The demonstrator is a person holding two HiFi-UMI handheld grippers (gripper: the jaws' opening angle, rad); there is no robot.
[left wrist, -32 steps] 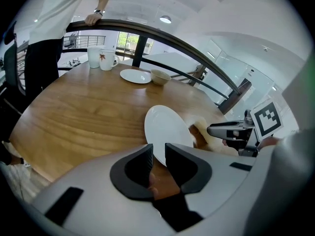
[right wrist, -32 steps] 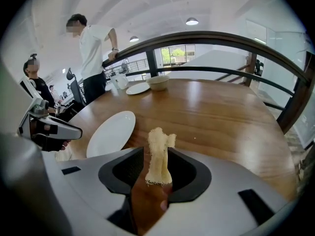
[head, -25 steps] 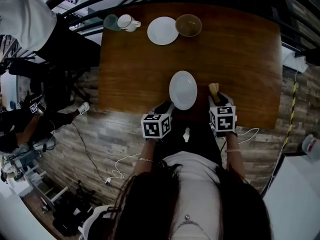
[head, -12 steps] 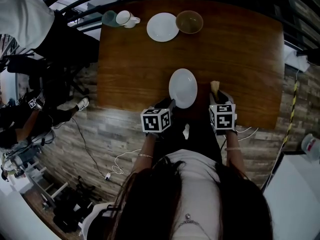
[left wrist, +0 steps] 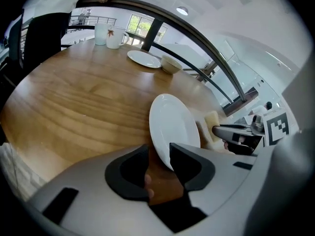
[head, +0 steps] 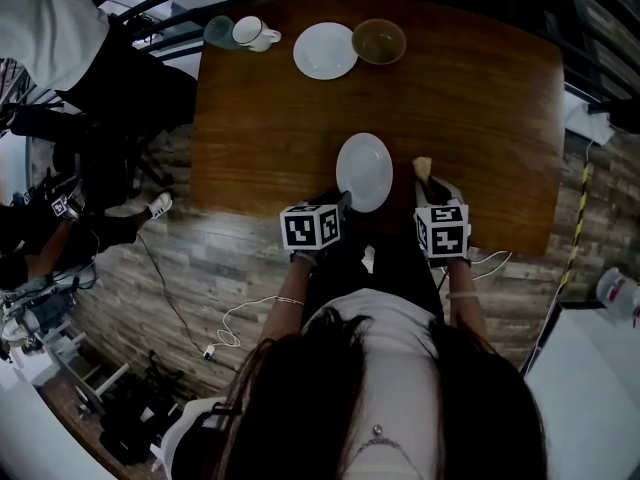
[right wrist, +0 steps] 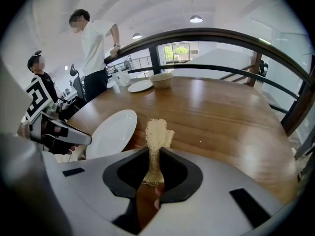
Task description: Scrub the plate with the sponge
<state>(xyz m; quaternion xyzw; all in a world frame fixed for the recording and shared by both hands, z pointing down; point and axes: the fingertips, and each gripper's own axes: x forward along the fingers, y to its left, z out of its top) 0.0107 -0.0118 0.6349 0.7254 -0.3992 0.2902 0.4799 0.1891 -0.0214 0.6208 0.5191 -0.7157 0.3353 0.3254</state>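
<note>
1. Head view: the plate (head: 364, 172) lies on the table (head: 470, 98) at its near edge, between your two grippers.
2. Left gripper (left wrist: 158, 150): the jaws are opening and stand wide apart. The plate's near rim sits in the gap, close against one jaw, and isn't squeezed.
3. Right gripper (right wrist: 154, 152): the jaws are closing on the sponge (right wrist: 156, 132), with pads against both its sides. The sponge is upright and pinched thin, and its top pokes above the jaws.
4. The sponge is just to the right of the plate and apart from it.
5. At the far edge, grouped together, are a second plate (head: 325, 50), a bowl (head: 379, 41), a mug (head: 252, 32) and a green cup (head: 219, 33).
6. Print: your left cube (head: 310, 226) and right cube (head: 442, 231) carry black-and-white square markers, not text. The mug shows a small brown mark in the left gripper view, too small to read.
7. Right gripper view: a person (right wrist: 94, 43) in a white shirt stands past the far-left corner with a hand on the railing (right wrist: 206, 33).
</note>
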